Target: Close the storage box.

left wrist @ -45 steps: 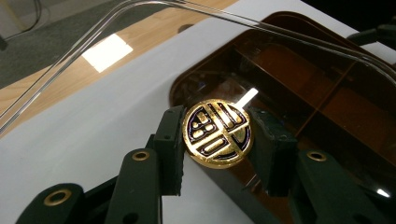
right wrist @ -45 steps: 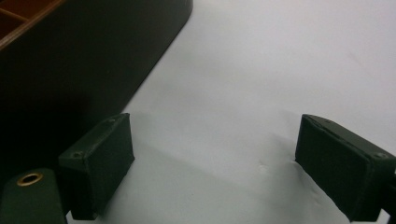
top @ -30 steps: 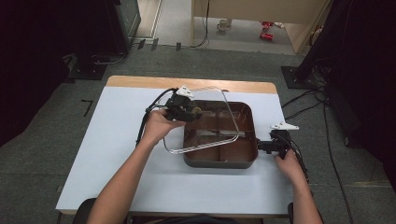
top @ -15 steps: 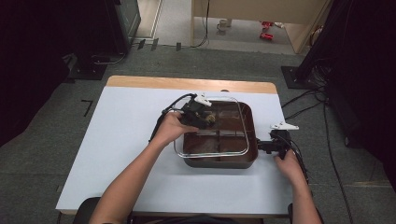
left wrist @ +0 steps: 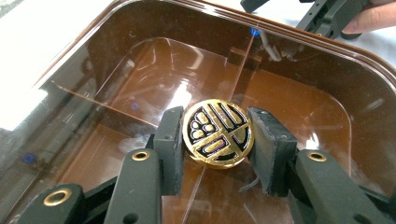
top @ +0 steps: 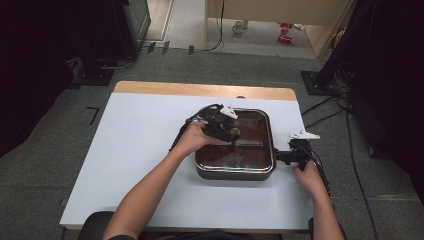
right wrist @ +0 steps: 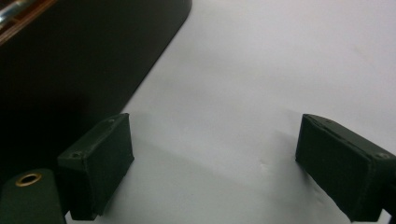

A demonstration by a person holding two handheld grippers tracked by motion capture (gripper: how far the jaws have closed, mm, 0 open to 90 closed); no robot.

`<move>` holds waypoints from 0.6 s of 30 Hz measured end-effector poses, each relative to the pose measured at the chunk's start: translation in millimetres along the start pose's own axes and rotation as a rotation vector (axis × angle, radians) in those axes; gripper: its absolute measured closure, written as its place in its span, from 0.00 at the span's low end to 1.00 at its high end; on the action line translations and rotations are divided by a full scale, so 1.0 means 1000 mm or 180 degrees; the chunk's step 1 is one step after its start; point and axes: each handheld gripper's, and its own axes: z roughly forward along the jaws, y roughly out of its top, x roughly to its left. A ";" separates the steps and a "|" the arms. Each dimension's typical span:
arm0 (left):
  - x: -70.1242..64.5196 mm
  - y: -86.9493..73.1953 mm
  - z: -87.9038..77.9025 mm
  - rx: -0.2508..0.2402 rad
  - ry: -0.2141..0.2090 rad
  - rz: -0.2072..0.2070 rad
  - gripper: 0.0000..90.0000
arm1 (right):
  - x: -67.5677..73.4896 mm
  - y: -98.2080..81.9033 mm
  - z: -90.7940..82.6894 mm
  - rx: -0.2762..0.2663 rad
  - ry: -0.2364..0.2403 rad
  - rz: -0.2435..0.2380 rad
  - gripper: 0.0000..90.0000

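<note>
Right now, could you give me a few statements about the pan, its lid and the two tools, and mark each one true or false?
1. The left tool is shut on the gold knob of the clear lid. True.
2. The lid lies flat on the white table beside the pan. False: it sits over the brown square pan.
3. The right tool stands open with nothing between its pads. True.
4. The right tool grips the lid's knob. False: it is at the pan's right side, above the table.
5. The pan is round. False: it is square with rounded corners.

free: white table [top: 135, 165] left | blocked: brown box [top: 235, 172], right
</note>
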 end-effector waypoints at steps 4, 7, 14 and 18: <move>0.001 0.000 0.001 -0.0030 -0.0042 -0.0040 0.66 | 0.000 0.000 0.000 0.0001 -0.0002 0.0001 0.12; 0.001 0.000 0.004 -0.0016 -0.0050 -0.0061 0.66 | 0.000 0.000 0.000 0.0001 -0.0001 0.0003 0.12; 0.002 -0.001 0.004 -0.0048 -0.0089 -0.0187 0.65 | 0.000 0.000 0.000 0.0005 0.0003 0.0008 0.12; 0.003 -0.001 0.002 -0.0081 -0.0116 -0.0219 0.64 | 0.000 0.000 0.000 0.0004 -0.0002 0.0003 0.12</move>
